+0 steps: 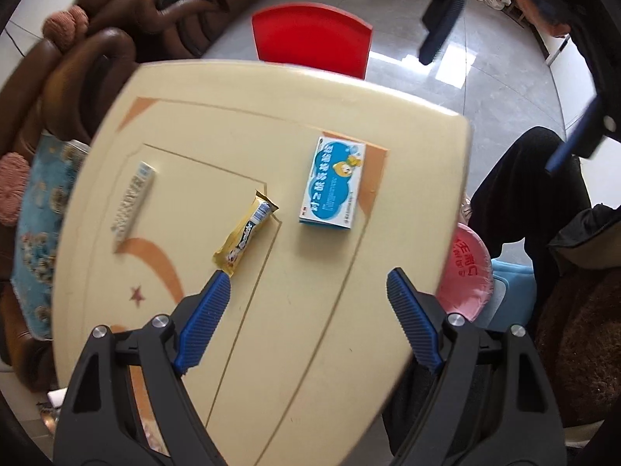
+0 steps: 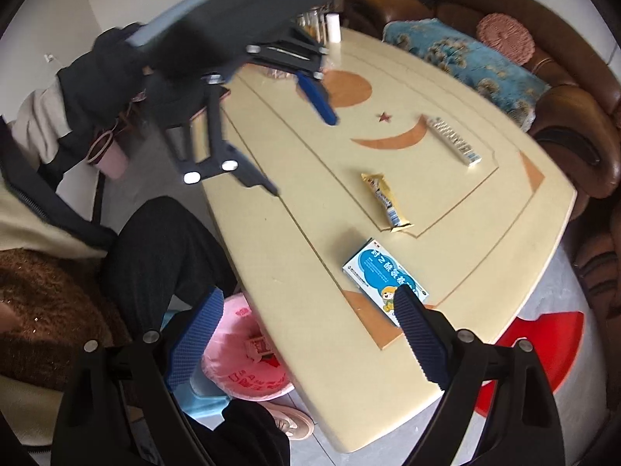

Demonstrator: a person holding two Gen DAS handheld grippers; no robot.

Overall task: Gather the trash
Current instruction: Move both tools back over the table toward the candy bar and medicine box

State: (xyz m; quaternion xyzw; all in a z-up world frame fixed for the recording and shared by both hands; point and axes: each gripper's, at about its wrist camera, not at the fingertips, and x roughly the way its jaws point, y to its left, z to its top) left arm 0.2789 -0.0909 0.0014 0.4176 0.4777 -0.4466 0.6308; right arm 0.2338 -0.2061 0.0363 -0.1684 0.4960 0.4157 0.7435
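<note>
I hold both grippers above a cream table [image 1: 318,349] with orange shapes and thin brown lines on its top. My left gripper [image 1: 308,283] has its jaws spread wide with nothing between them, and it hangs over the near part of the table. Just past its left fingertip lies a yellow snack wrapper [image 1: 245,237], torn open at the far end, flat on the tabletop. To the right of the wrapper, a little apart from it, sits a blue and white box [image 1: 333,183] with a cartoon figure on it, close to an orange corner mark. Far to the left lies a long narrow grey and white packet [image 1: 132,202], well apart from the other two.

My right gripper [image 2: 310,297] is also spread wide and holds nothing. It hovers at the table's edge: its left finger is out over the floor side, and its right fingertip overlaps the near end of the blue and white box [image 2: 378,273] in this view; I cannot tell whether it touches. Below the table edge, between my fingers, stands a bin lined with a pink bag [image 2: 236,369], with a small reddish carton already inside. From here I see the wrapper [image 2: 386,200] farther along the table and the narrow packet [image 2: 454,139] beyond it, near an orange crescent. My left gripper [image 2: 302,147] shows blurred above the table.

A red stool [image 1: 310,39] stands past the table, and a brown leather sofa [image 2: 562,116] with a blue patterned cover runs along its other side.
</note>
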